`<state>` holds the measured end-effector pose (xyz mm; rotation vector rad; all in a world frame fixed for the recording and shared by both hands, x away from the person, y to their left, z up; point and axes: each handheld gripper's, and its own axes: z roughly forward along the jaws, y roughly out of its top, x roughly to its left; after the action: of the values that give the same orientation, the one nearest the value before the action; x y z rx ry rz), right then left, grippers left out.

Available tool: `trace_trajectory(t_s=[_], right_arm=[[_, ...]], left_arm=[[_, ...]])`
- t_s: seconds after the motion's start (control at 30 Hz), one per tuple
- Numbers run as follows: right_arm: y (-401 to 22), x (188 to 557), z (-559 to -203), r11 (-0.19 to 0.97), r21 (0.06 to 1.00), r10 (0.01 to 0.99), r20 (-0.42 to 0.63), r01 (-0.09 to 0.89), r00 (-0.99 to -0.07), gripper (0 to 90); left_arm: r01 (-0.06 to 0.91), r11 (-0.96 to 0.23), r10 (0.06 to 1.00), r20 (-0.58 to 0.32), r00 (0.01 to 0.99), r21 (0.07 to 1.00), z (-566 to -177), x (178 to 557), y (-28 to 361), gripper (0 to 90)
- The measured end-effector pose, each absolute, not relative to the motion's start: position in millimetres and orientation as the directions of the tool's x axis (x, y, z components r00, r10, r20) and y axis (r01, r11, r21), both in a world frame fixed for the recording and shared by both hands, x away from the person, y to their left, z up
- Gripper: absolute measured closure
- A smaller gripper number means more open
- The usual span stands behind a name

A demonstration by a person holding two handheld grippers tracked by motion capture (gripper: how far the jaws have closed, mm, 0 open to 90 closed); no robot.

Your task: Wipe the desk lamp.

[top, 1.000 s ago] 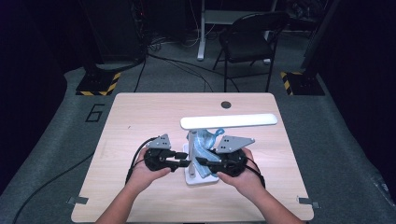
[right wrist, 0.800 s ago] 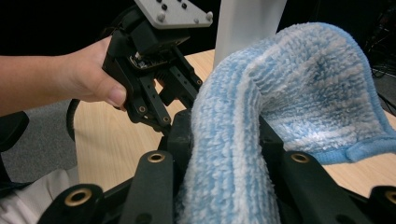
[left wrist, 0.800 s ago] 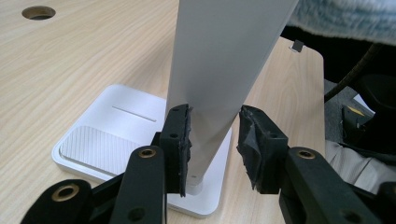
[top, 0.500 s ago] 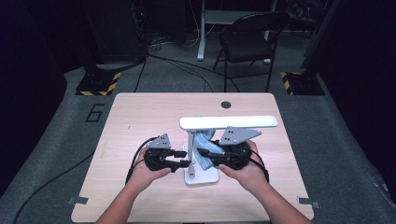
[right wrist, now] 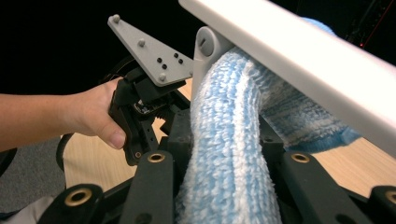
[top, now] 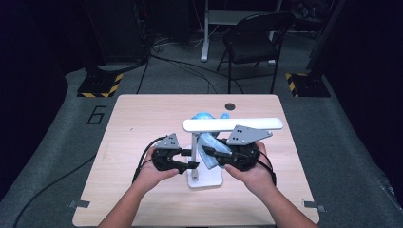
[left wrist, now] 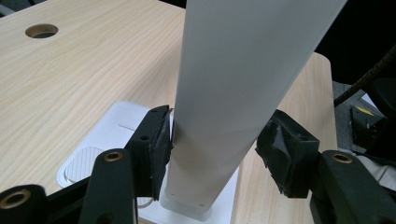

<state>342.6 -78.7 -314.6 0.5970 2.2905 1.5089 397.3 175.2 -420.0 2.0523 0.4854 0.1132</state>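
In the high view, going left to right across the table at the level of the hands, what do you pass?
Left hand → left claw → white lamp post → blue cloth → right claw, shut on the cloth → right hand.

Both forearms reach in from the near edge, the hands side by side. The left tool (top: pixel 190 159) points toward the right one, its jaws having just been opening, now parted. The right tool (top: pixel 211 153) faces left, jaws clamped shut.
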Motion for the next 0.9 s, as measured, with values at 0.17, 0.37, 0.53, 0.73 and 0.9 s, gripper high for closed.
trace_trajectory(t_s=[0.17,0.37,0.53,0.73,0.9], right_arm=[[-84,344,-313,0.334,0.927,0.514,-0.029,0.169,-0.857,67.0],[-84,343,-312,0.332,0.928,0.519,-0.031,0.168,-0.854,67.0],[-83,342,-312,0.329,0.929,0.517,-0.027,0.170,-0.856,67.0],[-83,338,-313,0.333,0.929,0.518,-0.039,0.159,-0.854,66.9],[-84,337,-315,0.320,0.931,0.527,-0.021,0.176,-0.849,66.8]], left_arm=[[0.300,-0.442,0.395,-0.117,0.911,0.845,-420,395,178,48.8],[0.299,-0.446,0.406,-0.107,0.908,0.843,-420,390,180,51.7],[0.304,-0.443,0.421,-0.104,0.901,0.843,-419,384,182,52.8],[0.291,-0.451,0.414,-0.092,0.906,0.844,-416,384,182,52.7],[0.255,-0.430,0.381,-0.083,0.921,0.866,-401,391,176,45.8]])
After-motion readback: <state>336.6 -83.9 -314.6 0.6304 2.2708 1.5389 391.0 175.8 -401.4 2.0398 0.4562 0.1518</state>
